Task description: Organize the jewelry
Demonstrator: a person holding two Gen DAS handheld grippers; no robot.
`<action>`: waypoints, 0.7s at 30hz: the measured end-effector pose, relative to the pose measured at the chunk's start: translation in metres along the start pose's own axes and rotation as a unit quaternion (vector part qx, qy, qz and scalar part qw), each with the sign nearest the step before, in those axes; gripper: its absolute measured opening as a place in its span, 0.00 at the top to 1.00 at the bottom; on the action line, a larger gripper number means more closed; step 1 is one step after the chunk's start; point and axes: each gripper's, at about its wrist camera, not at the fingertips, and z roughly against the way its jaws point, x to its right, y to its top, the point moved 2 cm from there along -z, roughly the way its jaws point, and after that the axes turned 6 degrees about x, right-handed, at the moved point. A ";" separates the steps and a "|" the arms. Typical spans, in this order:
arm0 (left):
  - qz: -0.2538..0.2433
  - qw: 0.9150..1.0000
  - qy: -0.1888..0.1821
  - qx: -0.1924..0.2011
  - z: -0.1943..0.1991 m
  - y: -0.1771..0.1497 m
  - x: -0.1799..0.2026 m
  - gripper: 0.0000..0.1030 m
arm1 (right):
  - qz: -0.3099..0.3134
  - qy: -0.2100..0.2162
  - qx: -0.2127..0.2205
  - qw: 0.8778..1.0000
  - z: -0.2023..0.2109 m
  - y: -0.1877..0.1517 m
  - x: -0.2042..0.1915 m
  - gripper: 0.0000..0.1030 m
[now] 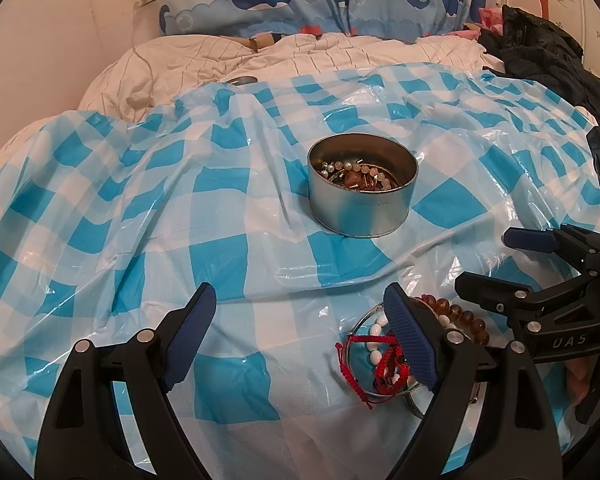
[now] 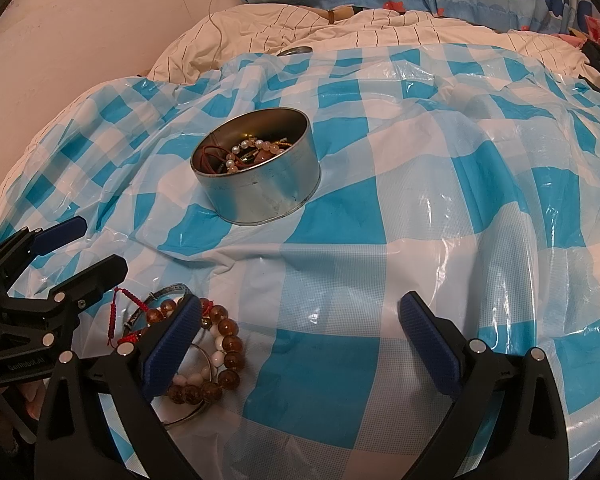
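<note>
Tin [image 1: 362,196] w/ beads on checked sheet [image 1: 140,200]. Bracelets [image 2: 204,344] lie near tin. Left gripper [image 1: 300,336] & right gripper [image 2: 300,344] both wide, empty.

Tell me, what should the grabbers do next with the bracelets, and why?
Probably lower the left gripper onto the red cord bracelet. Both grippers are open and empty; loose bracelets lie beside its right finger, while the tin already holds jewelry.
</note>
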 end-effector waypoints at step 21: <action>-0.003 1.000 0.005 -0.006 -0.001 -0.005 -0.004 0.20 | 0.002 -0.001 -0.001 1.000 0.000 0.000 0.000 0.08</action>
